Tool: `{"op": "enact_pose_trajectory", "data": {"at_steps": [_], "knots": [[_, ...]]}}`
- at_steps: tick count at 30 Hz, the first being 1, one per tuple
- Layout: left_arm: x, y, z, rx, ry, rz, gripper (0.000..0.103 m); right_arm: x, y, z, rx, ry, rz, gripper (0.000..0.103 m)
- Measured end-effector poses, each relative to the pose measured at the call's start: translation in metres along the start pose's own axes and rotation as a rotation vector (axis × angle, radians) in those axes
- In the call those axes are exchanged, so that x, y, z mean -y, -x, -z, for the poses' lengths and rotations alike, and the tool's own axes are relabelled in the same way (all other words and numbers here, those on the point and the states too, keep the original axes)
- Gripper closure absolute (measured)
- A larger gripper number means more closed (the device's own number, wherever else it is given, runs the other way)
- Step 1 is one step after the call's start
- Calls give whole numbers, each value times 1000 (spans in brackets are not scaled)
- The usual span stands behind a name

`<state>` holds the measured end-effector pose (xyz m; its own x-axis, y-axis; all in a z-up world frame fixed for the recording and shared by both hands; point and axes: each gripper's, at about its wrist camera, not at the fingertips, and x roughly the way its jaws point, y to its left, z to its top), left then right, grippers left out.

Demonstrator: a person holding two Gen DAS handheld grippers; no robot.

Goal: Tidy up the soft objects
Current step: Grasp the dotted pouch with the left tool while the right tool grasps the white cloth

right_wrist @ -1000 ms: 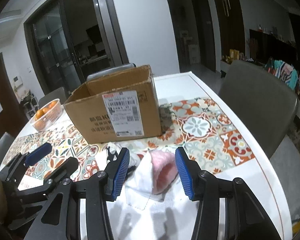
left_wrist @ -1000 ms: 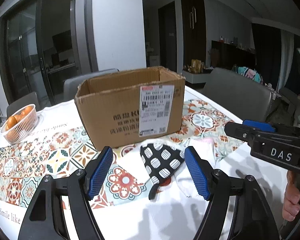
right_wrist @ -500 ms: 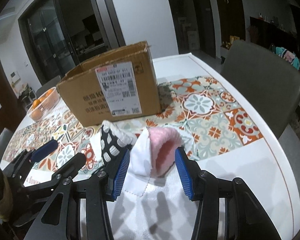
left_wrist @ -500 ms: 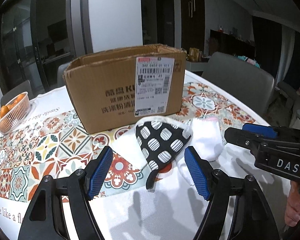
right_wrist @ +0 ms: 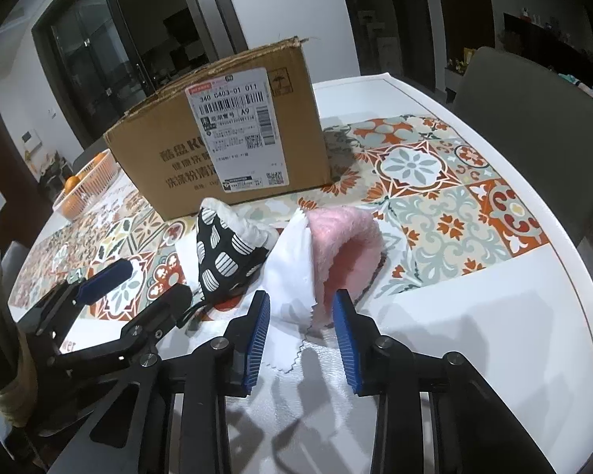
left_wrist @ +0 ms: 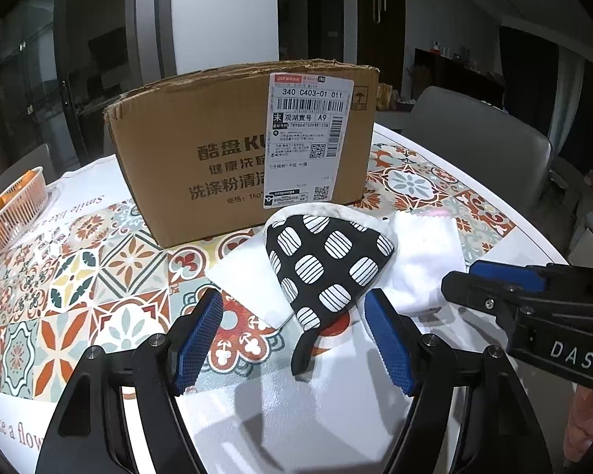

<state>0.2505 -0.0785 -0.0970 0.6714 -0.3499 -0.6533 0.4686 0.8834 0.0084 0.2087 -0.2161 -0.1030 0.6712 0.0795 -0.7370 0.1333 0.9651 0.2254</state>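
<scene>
A black mitt with white spots (left_wrist: 324,264) lies on a white cloth (left_wrist: 253,280) in front of an open cardboard box (left_wrist: 233,150). My left gripper (left_wrist: 294,339) is open, its jaws just short of the mitt's near tip. In the right wrist view the mitt (right_wrist: 225,256) sits left of a pink fluffy cloth (right_wrist: 344,245) wrapped in a white cloth (right_wrist: 292,276). My right gripper (right_wrist: 301,335) is open, its fingertips at the near edge of that white and pink bundle. The box (right_wrist: 225,138) stands behind.
An orange basket with oranges (left_wrist: 12,209) stands at the far left of the table. Grey chairs (left_wrist: 478,150) stand at the table's right side. The table has a patterned tile runner (left_wrist: 59,276) and a rounded white edge (right_wrist: 565,276). The right gripper shows at the left view's right side (left_wrist: 533,308).
Both grippers have moved forward and lower toward the cloths, which now look larger and closer. Both stay open. The cloths have not moved.
</scene>
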Motion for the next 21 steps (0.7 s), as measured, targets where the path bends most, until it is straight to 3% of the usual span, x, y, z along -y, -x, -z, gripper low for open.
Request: {"op": "enact_pose_trajectory", "data": {"at_steps": [10, 21], "knots": [[3, -18, 1, -18, -8, 34, 29, -4, -4, -3, -9, 7, -23, 82], [8, -30, -4, -22, -15, 58, 29, -13, 1, -10, 16, 29, -57, 87]]}}
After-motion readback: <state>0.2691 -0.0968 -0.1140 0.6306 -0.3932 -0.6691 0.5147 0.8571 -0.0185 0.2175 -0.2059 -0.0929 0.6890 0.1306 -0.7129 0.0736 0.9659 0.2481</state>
